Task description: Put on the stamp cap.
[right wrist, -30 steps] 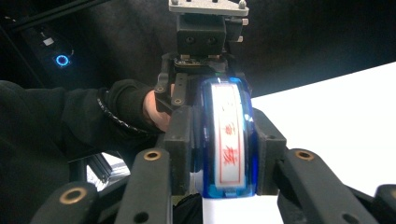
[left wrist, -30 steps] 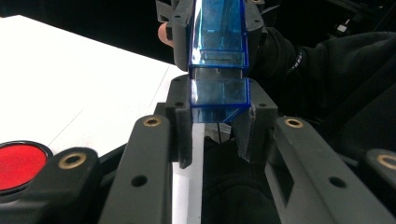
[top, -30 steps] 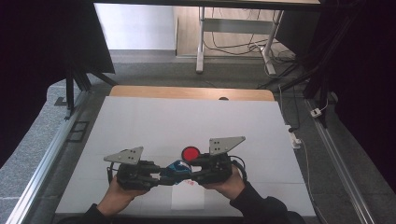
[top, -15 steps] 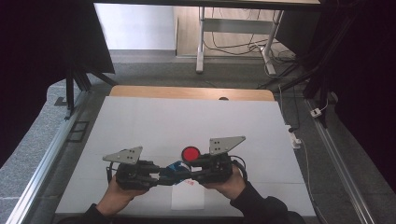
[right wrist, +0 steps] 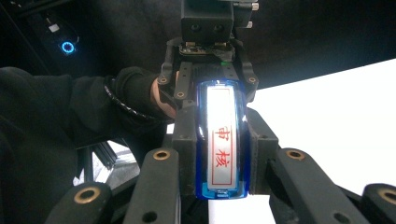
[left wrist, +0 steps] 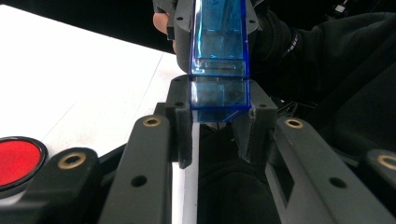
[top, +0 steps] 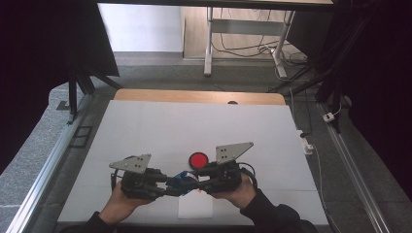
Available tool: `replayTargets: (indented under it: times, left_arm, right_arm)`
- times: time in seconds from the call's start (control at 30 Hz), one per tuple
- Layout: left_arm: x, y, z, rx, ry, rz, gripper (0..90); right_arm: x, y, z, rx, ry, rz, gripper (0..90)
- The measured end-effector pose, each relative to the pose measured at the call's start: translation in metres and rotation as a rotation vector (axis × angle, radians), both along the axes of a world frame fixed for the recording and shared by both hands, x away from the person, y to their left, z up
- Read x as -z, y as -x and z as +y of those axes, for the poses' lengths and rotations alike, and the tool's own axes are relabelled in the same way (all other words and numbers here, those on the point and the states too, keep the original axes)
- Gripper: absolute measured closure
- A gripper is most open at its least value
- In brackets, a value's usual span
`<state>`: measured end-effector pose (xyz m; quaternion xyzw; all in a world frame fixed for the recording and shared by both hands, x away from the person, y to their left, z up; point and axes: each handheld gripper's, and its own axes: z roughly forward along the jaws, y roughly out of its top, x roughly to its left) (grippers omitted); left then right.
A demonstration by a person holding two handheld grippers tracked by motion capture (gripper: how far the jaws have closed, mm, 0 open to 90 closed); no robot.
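Gripping from opposite ends, the two tongs met nose to nose near the front of the table, sharing a small blue stamp (top: 182,178) between them. The left gripper (left wrist: 218,122) had its black, matte jaws closed on one end of the stamp's clear blue plastic body, a smooth, glossy, boxy piece with a seam across it. The right gripper (right wrist: 223,154) was likewise clamped on the stamp, its jaws pressing the rounded blue sides while a white label with red characters inside a red frame faced its camera. Brass-coloured rivets dotted the black linkage arms of both grippers. In the high view, the person's left hand (top: 121,204) and right hand (top: 238,194), in dark sleeves, held the grippers low over the white, flat tabletop (top: 194,126), each gripper topped by a grey three-cornered plate. Just beyond the right gripper lay a round red ink pad (top: 198,159) with a dark rim. A white paper slip (top: 195,207) rested flat on the table beneath the joined jaws, near the front edge.
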<state>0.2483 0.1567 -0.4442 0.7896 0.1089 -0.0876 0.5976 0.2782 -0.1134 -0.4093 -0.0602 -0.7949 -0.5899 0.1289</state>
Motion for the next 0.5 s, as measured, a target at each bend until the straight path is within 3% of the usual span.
replayTargets:
  times: [0.13, 0.5]
  left_arm:
    - [0.0013, -0.0008, -0.0001, 0.001, 0.001, 0.002, 68.7]
    - [0.0033, -0.0007, -0.0008, -0.019, -0.009, 0.013, 66.1]
  right_arm:
    - [0.0019, -0.0008, -0.0006, 0.002, -0.004, 0.010, 70.5]
    - [0.0006, -0.0011, 0.0010, 0.013, 0.021, -0.016, 70.4]
